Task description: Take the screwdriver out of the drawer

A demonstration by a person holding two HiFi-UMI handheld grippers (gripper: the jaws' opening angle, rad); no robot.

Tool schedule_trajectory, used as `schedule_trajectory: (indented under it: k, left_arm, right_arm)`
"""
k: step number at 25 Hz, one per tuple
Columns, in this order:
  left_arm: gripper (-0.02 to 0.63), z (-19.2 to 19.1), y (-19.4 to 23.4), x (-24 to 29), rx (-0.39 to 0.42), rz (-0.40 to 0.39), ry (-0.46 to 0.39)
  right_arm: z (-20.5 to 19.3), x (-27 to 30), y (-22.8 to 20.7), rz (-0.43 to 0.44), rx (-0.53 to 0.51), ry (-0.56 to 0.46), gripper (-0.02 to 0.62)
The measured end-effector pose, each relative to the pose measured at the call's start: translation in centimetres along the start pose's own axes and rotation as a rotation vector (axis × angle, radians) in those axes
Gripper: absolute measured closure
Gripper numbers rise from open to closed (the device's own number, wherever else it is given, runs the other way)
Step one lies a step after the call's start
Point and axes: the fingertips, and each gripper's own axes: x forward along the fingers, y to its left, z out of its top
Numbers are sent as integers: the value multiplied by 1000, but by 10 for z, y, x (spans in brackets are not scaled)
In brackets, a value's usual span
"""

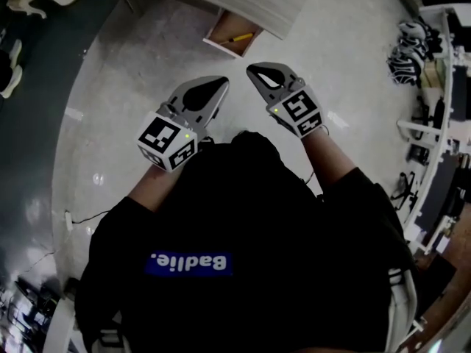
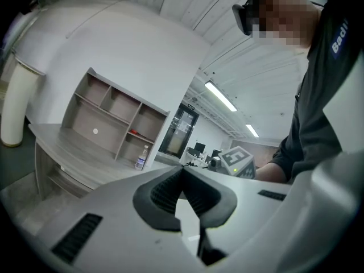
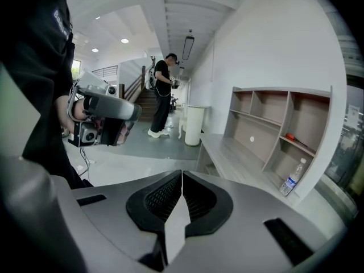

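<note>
In the head view an open wooden drawer (image 1: 221, 29) juts from under the grey desk (image 1: 250, 2) at the top. In it lies a yellow-handled screwdriver (image 1: 239, 38). My left gripper (image 1: 221, 84) and right gripper (image 1: 254, 68) are held side by side over the floor in front of my body, both short of the drawer and pointing towards it. In the left gripper view the jaws (image 2: 182, 168) meet at the tips with nothing between them. The right gripper's jaws (image 3: 182, 173) are likewise shut and empty. Neither gripper view shows the screwdriver.
A grey shelf unit (image 3: 278, 129) stands on the desk with a water bottle (image 3: 291, 178) beside it and a red-handled tool (image 3: 296, 138) on one shelf. A white bin (image 3: 193, 125) and another person (image 3: 162, 95) stand beyond the desk. Furniture and cables (image 1: 430, 123) line the right side.
</note>
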Motion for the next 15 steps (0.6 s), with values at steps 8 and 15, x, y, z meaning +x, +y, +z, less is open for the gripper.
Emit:
schedule_trajectory:
  k: [8, 15]
  left_arm:
    - [604, 5, 19, 16, -31, 57, -20]
    - [604, 0, 43, 35, -63, 155, -24]
  right_arm:
    - [-26, 18, -34, 11, -20, 73, 561]
    - [-55, 50, -59, 81, -68, 126, 561]
